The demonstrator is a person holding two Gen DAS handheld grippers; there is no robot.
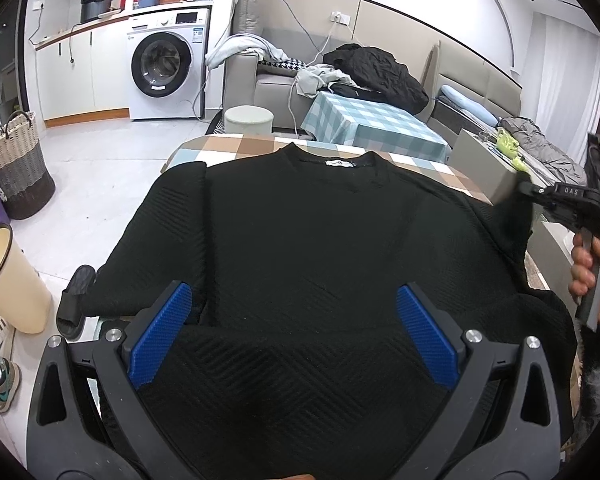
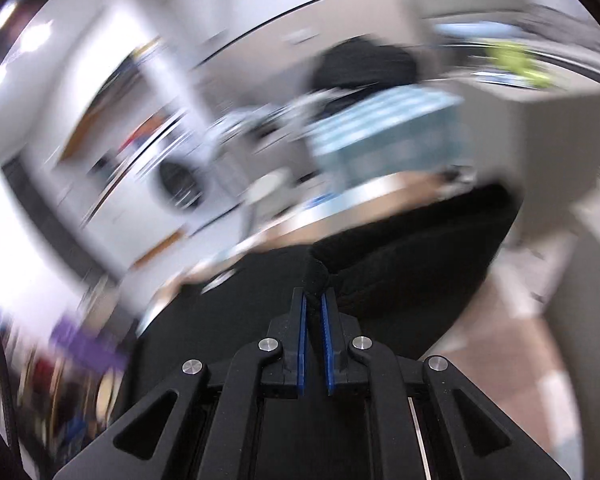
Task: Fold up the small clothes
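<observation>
A black textured sweater [image 1: 300, 232] lies flat on the checked table [image 1: 240, 144], collar with a white label [image 1: 339, 164] at the far side. Its left sleeve is folded in; the bottom hem is folded up near me. My left gripper [image 1: 294, 304] is open, its blue pads [image 1: 168, 320] wide apart just above the lower body of the sweater. My right gripper [image 2: 315, 300] is shut on a pinch of the sweater's right sleeve [image 2: 400, 264] and lifts it off the table; it also shows in the left wrist view [image 1: 532, 192] at the right. The right wrist view is motion-blurred.
A sofa with a black jacket [image 1: 376, 68] and a teal checked cloth [image 1: 372, 120] stands behind the table. A washing machine [image 1: 164, 64] is at the back left. A woven basket [image 1: 16, 168], a cream bin [image 1: 12, 280] and a black slipper [image 1: 76, 300] are on the floor at left.
</observation>
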